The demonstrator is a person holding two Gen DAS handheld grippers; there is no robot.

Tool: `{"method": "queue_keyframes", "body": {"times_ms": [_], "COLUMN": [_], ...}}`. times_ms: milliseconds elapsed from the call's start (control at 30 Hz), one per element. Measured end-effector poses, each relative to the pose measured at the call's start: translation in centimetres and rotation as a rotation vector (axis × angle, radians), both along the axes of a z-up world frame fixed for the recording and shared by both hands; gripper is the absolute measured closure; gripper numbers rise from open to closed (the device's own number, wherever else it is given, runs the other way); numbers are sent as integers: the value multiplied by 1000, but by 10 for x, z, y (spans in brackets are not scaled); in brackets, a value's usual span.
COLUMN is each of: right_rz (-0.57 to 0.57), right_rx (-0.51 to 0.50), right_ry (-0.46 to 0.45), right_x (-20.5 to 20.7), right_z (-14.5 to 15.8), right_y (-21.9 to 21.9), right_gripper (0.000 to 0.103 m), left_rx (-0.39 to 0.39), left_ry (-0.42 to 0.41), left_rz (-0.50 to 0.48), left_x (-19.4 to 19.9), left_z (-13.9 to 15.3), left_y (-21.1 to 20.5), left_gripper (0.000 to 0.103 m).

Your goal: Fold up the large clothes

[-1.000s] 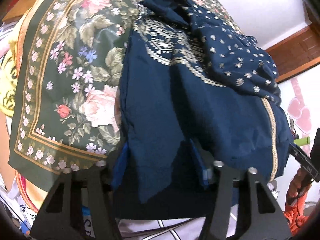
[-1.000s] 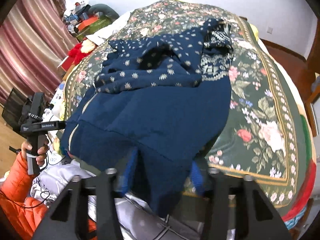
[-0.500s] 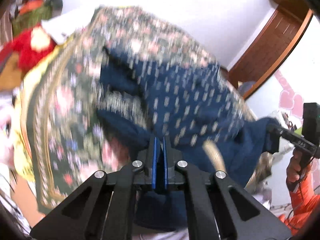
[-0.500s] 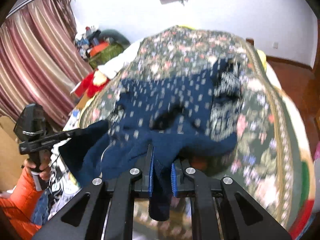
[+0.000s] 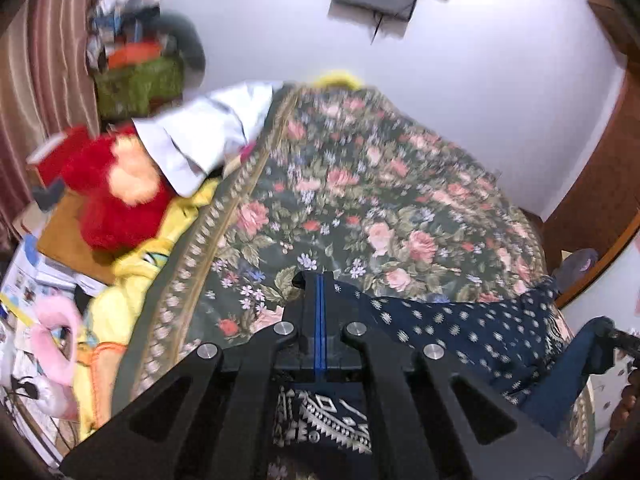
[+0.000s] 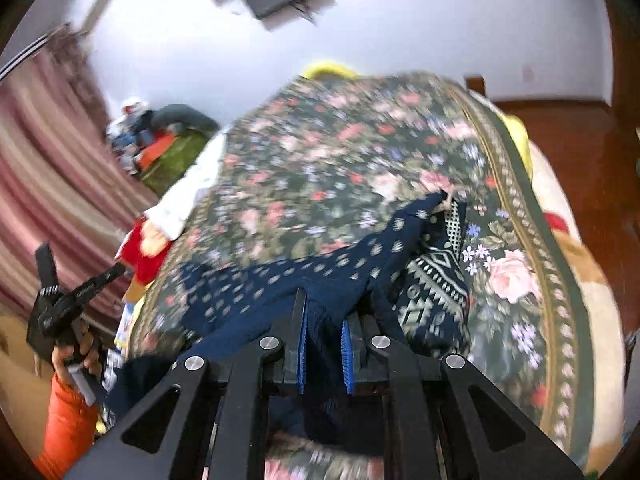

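Right now I have both grippers clamped on the dress [image 6: 280,280]: the left [image 5: 319,292] pinched tight on one corner, the right [image 6: 323,312] gripping a thick bunch, so the cloth hangs stretched above the bedspread [image 5: 360,184], ready for folding.

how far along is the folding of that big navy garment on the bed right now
Early. Done: both grips are made, the left gripper and the right gripper each shut on the navy garment. In hand: it hangs stretched between them above the floral bedspread. Left: no neat fold shows yet, so laying it flat and folding remain.
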State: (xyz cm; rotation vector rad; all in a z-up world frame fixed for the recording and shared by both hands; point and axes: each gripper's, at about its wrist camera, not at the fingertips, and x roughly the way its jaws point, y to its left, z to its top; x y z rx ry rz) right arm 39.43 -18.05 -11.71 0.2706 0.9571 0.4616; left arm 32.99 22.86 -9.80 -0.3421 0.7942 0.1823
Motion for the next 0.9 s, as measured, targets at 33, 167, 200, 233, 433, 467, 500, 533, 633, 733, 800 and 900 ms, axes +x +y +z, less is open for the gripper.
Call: {"method": "queue_keyframes", "body": {"times_ms": [33, 167, 200, 233, 433, 467, 500, 533, 633, 733, 800, 900], "right_rz": [-5, -8, -5, -3, 36, 45, 53, 62, 66, 64, 61, 62], "right_rx": [0, -49, -61, -69, -166, -186, -204, -222, -236, -221, -207, -195], "right_ry": [20, 115, 134, 151, 88, 76, 63, 45, 14, 16, 24, 29], "right_x": [9, 43, 45, 47, 26, 21, 16, 9, -7, -20, -27, -38], "right_z": [-9, -55, -64, -74, -68, -65, -61, -56, -47, -42, -41, -42], "right_y": [-1, 6, 7, 8, 16, 17, 18, 19, 14, 5, -2, -10], "right_gripper": [92, 92, 92, 92, 92, 92, 92, 92, 92, 92, 92, 92], "left_rx": [-45, 7, 36, 47, 43, 39, 34, 32, -17, -28, -16, -1], "left_ry": [17, 102, 145, 174, 311, 308, 303, 300, 272, 289, 300, 341], "left_rz": [-25, -82, -105, -130, -236, -238, -233, -217, -190, -208, -211, -186], "left_x": [9, 11, 8, 3, -44, -53, -62, -74, -101, -119, -131, -152], "left_z": [-8, -31, -39, -43, -54, -50, -45, -38, -27, -25, -29, -48], "left_y": [4, -6, -11, -16, -50, -55, -59, -64, -75, -92, -103, -113], "left_gripper": [103, 102, 101, 100, 47, 45, 40, 36, 29, 28, 28, 28]}}
